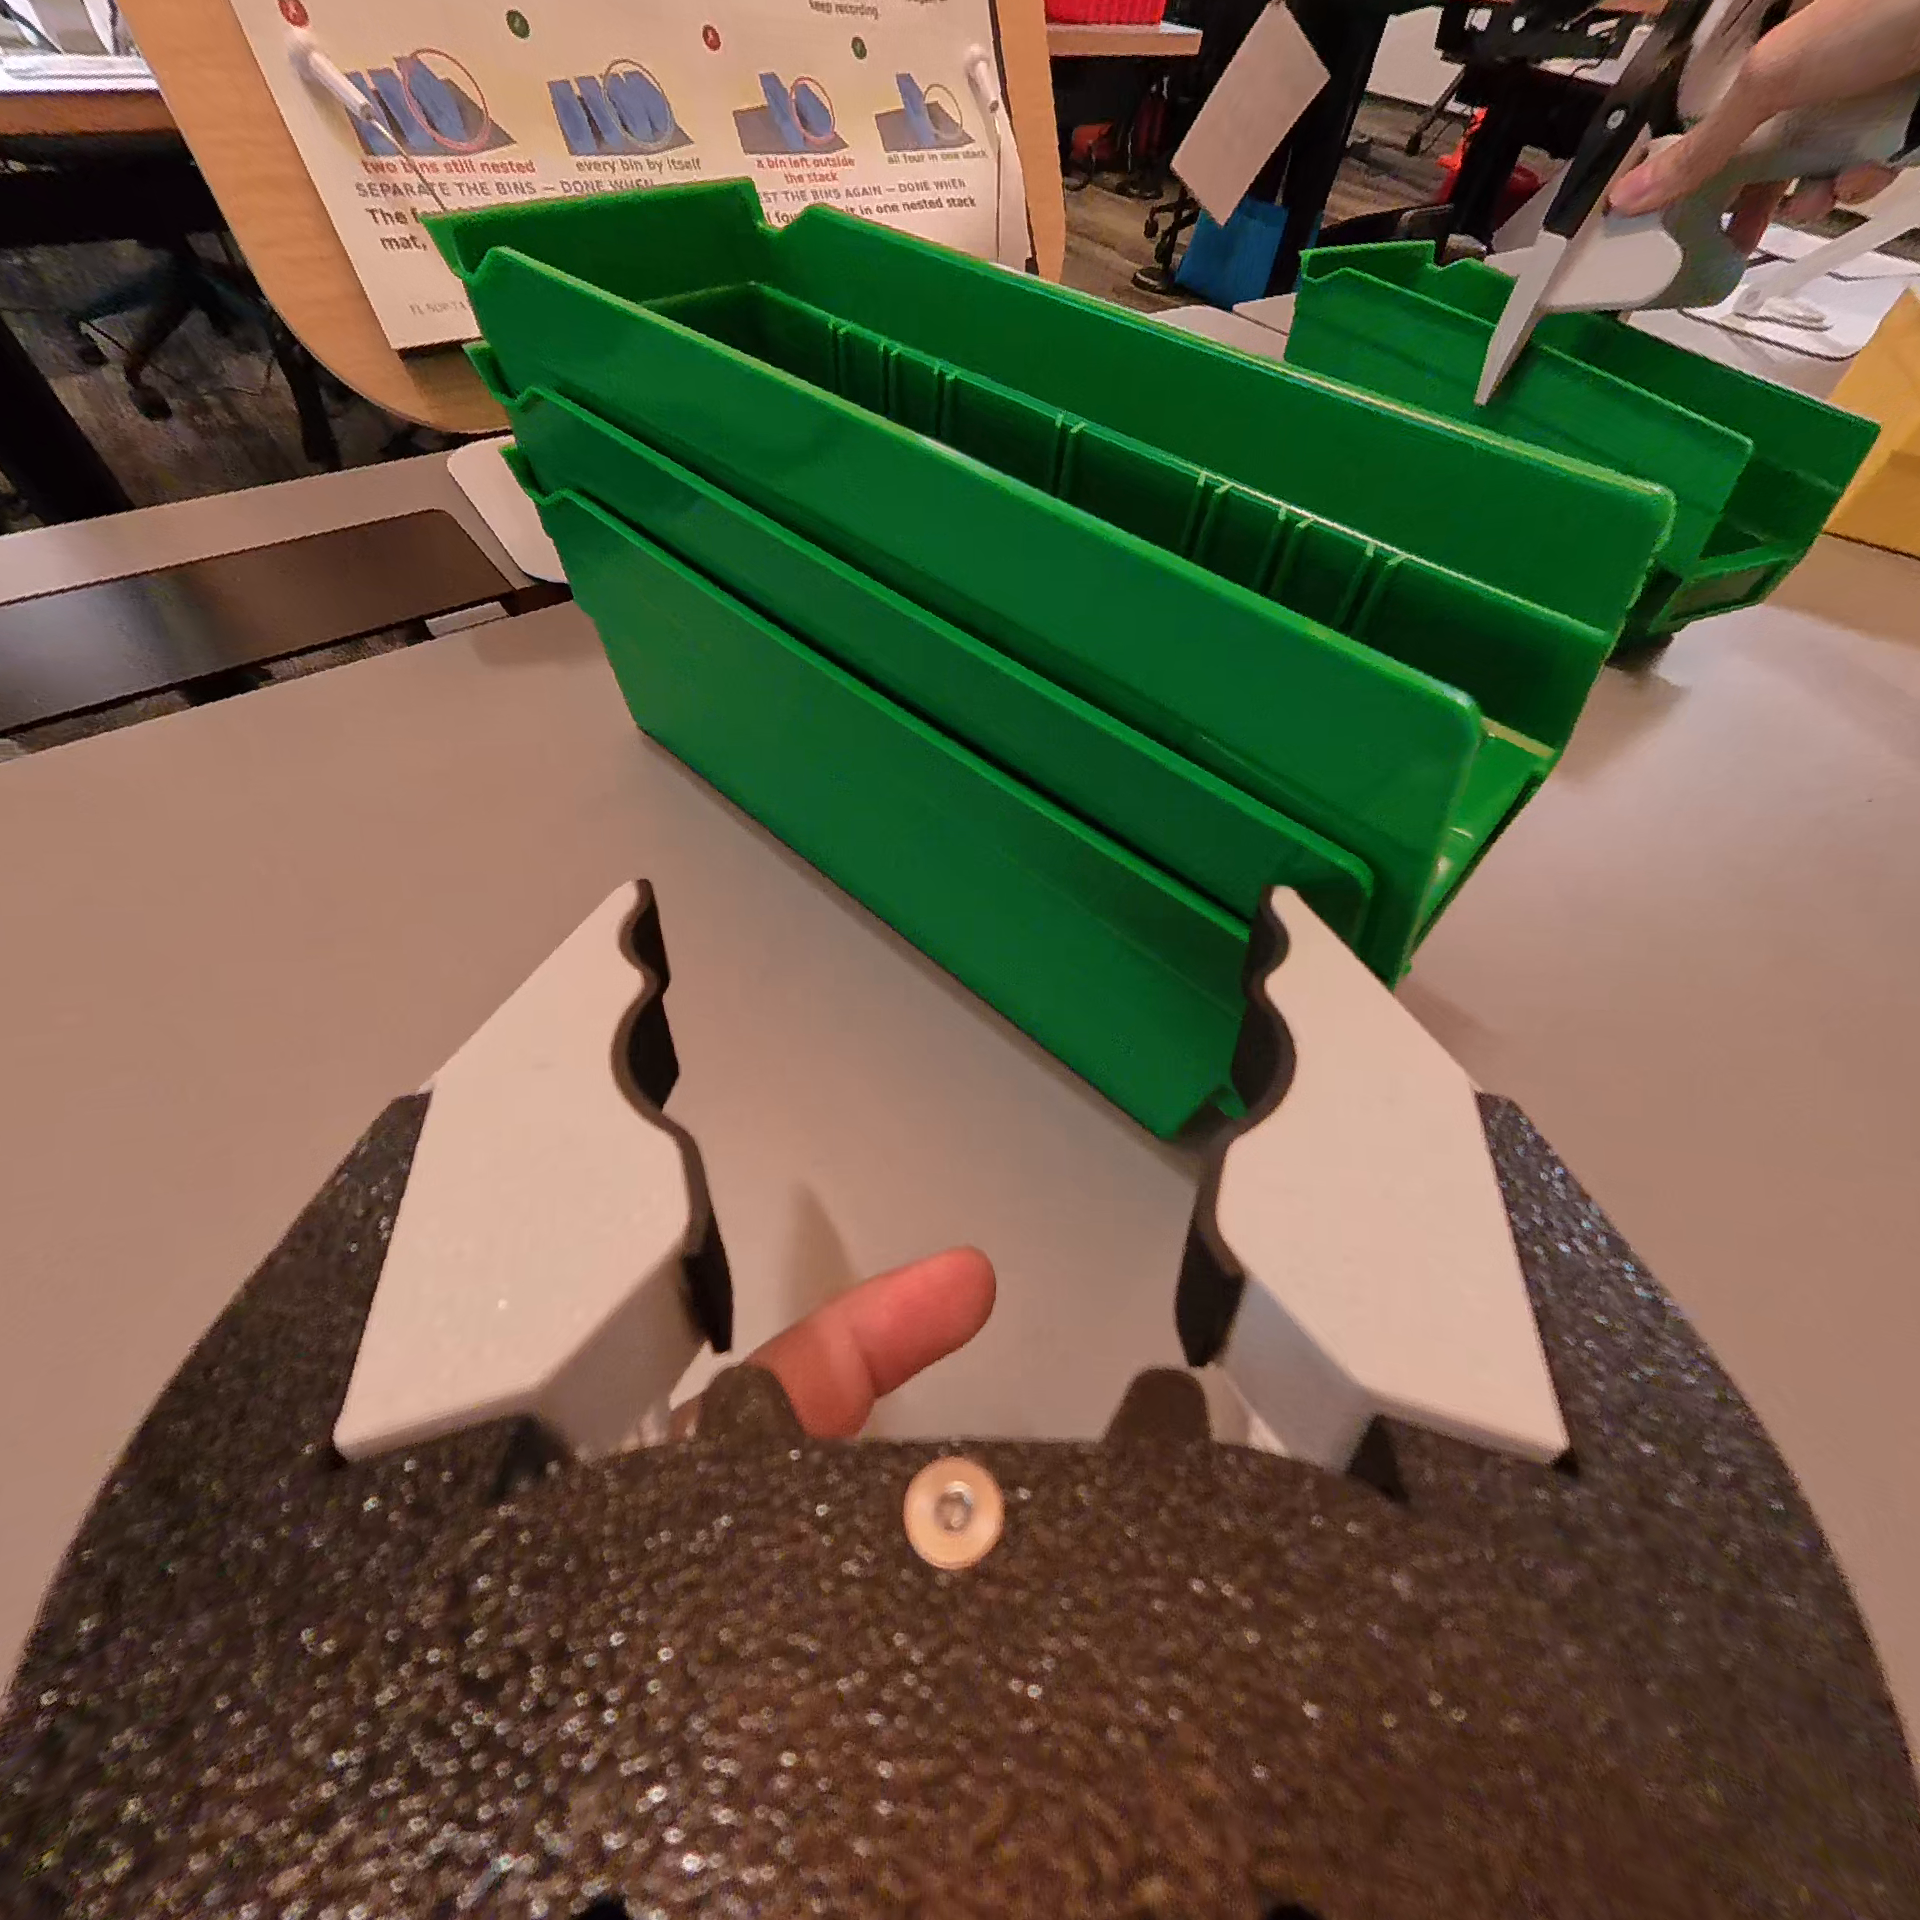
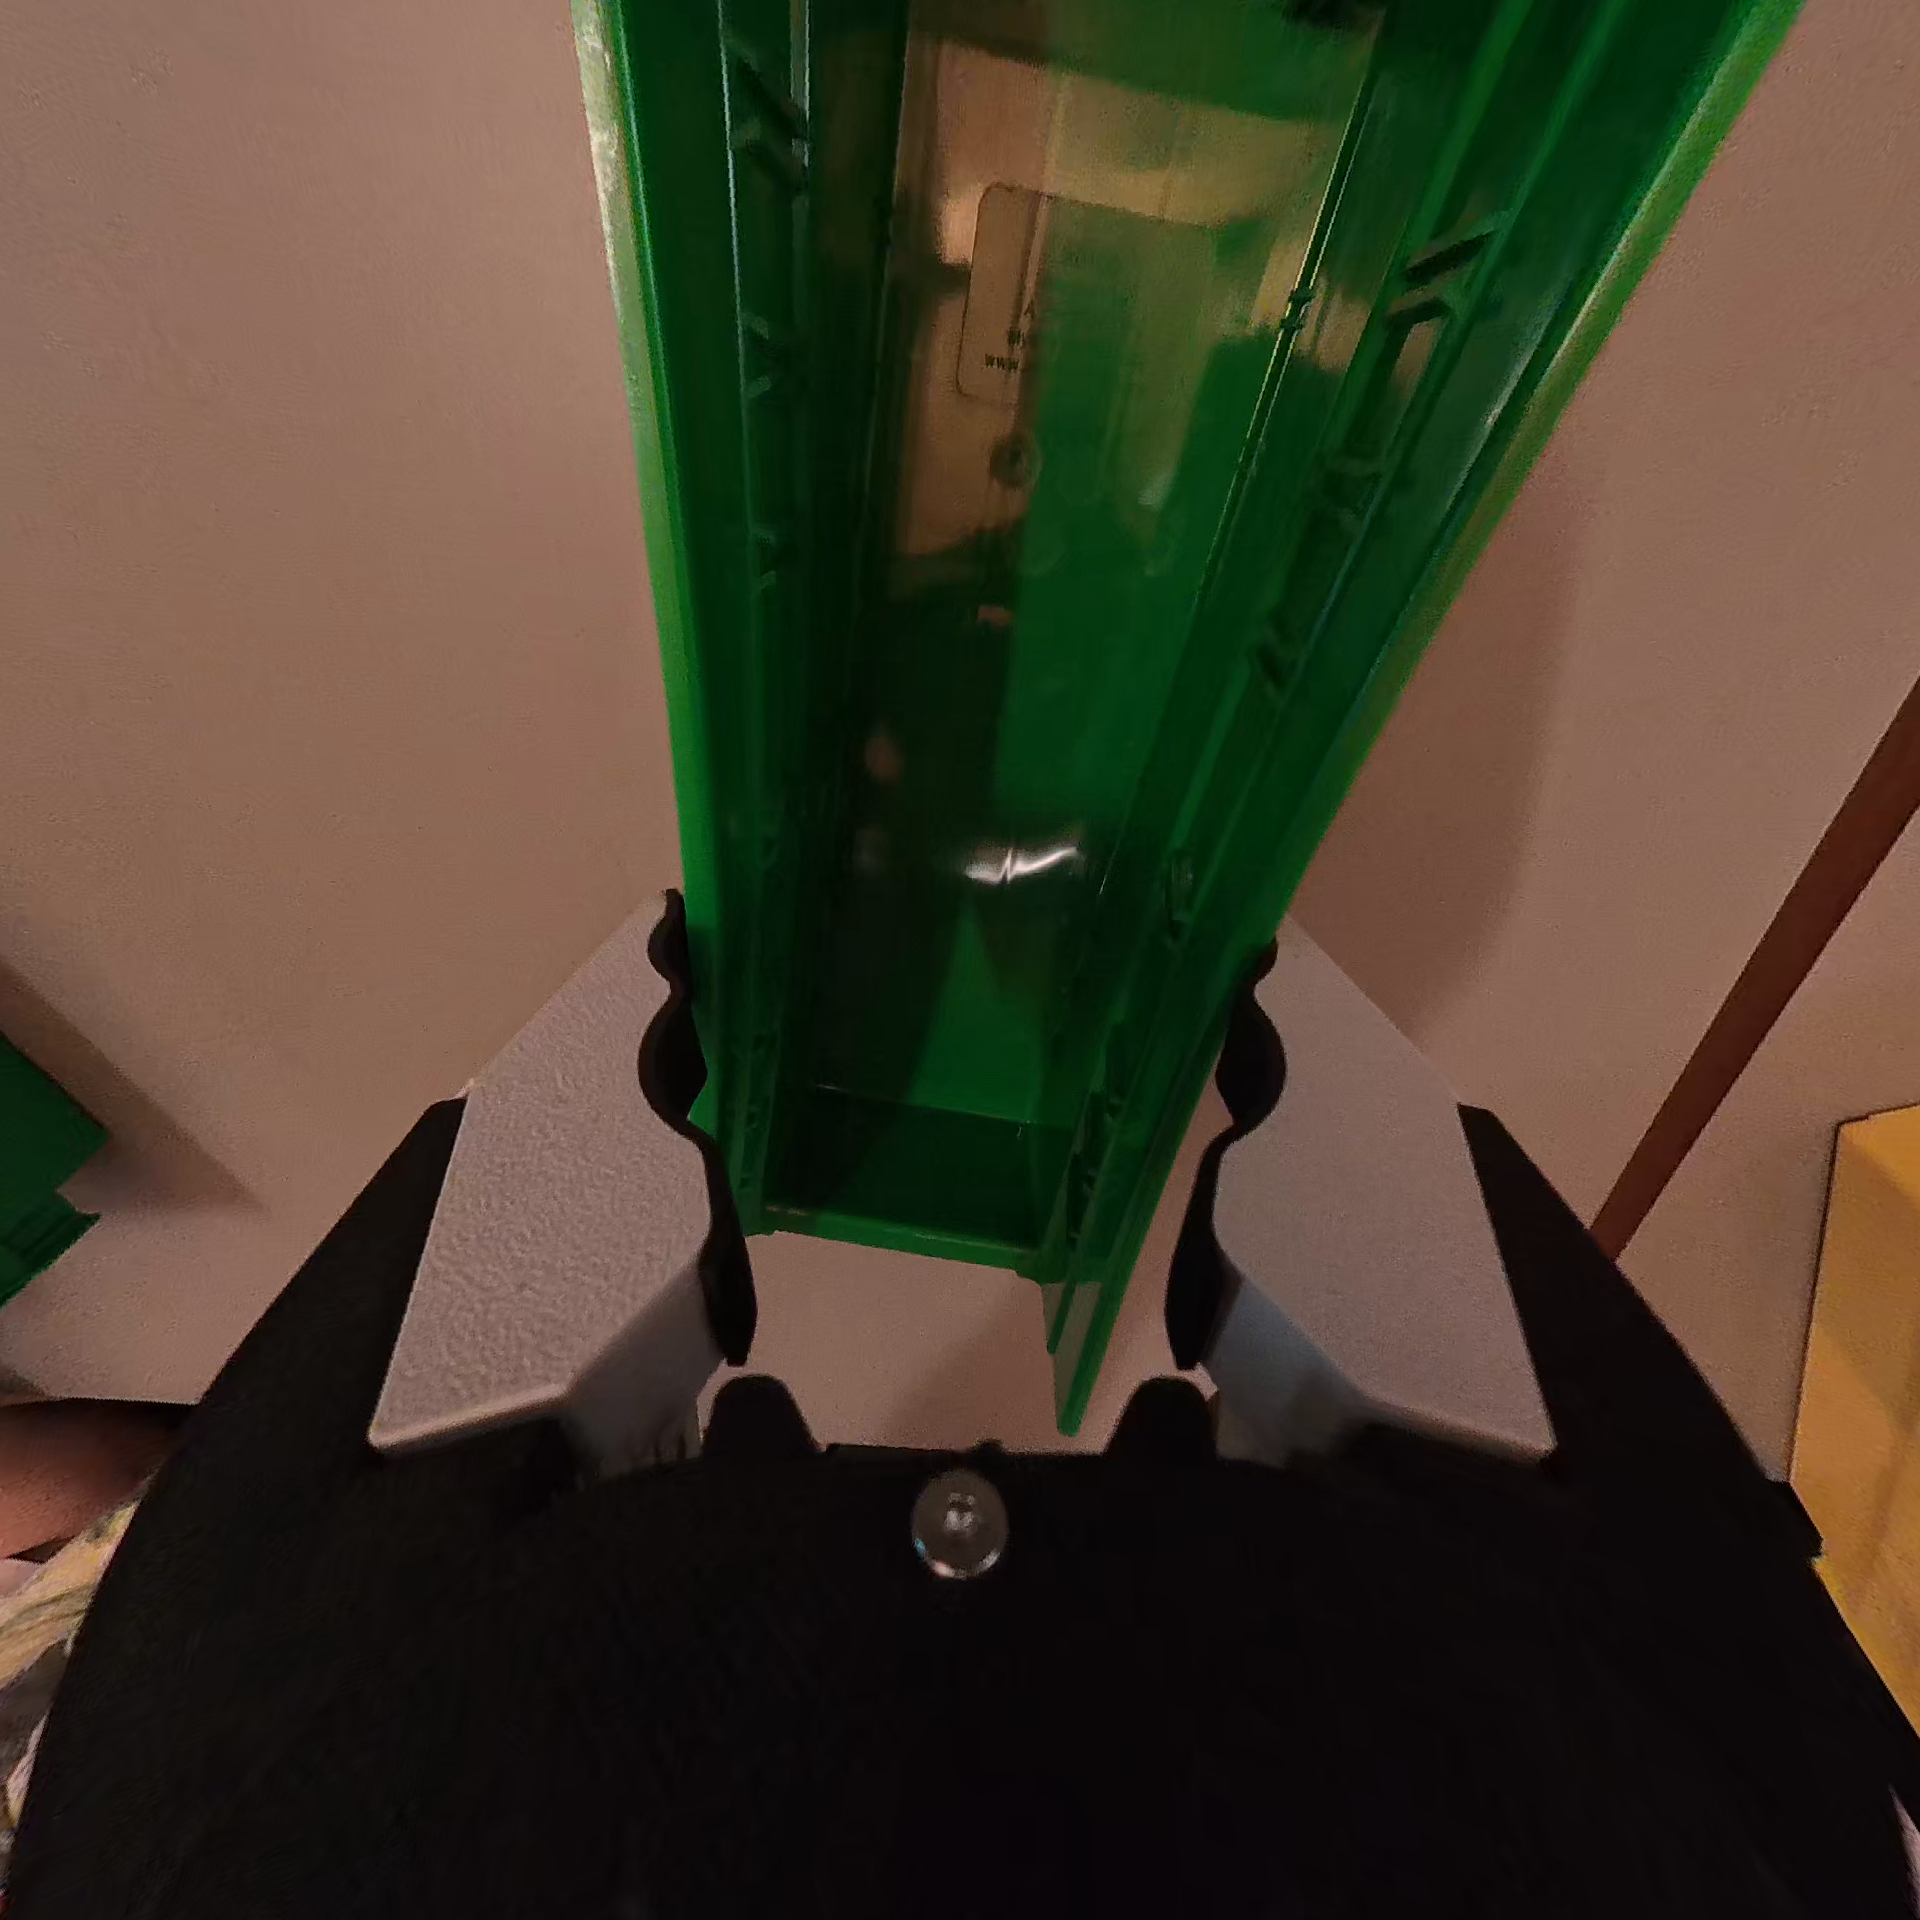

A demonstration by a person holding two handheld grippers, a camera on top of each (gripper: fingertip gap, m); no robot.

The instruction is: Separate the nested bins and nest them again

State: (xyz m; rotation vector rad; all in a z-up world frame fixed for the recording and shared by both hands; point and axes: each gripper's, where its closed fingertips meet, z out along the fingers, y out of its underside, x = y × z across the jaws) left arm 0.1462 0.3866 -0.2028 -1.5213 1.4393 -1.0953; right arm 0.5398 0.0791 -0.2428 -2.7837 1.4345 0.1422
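My left tool [image 1: 956, 1049] hangs wide open and empty just beside the nested stack of glossy, ribbed green plastic bins [image 1: 997, 665] on the matte grey table [image 1: 260, 987]. My right tool [image 2: 961, 1132] spreads around a separate long, narrow green bin [image 2: 1039, 623], its long axis running away from me; I cannot tell whether it grips.

Left wrist view: camera sits behind the left gripper [image 1: 956, 1049], low above the grey table [image 1: 312, 935], facing forward and slightly downward at the nested green bins [image 1: 987, 665] close ahead at frame centre. Right wrist view: camera behind the right gripper [image 2: 961, 1101], looking steeply down the length of a single green bin [image 2: 1039, 623], very near. Shared region: that single bin [image 1: 1621, 436] and the right gripper [image 1: 1538, 301] appear at upper right of the left view, and the table [image 2: 312, 520] shows in both.
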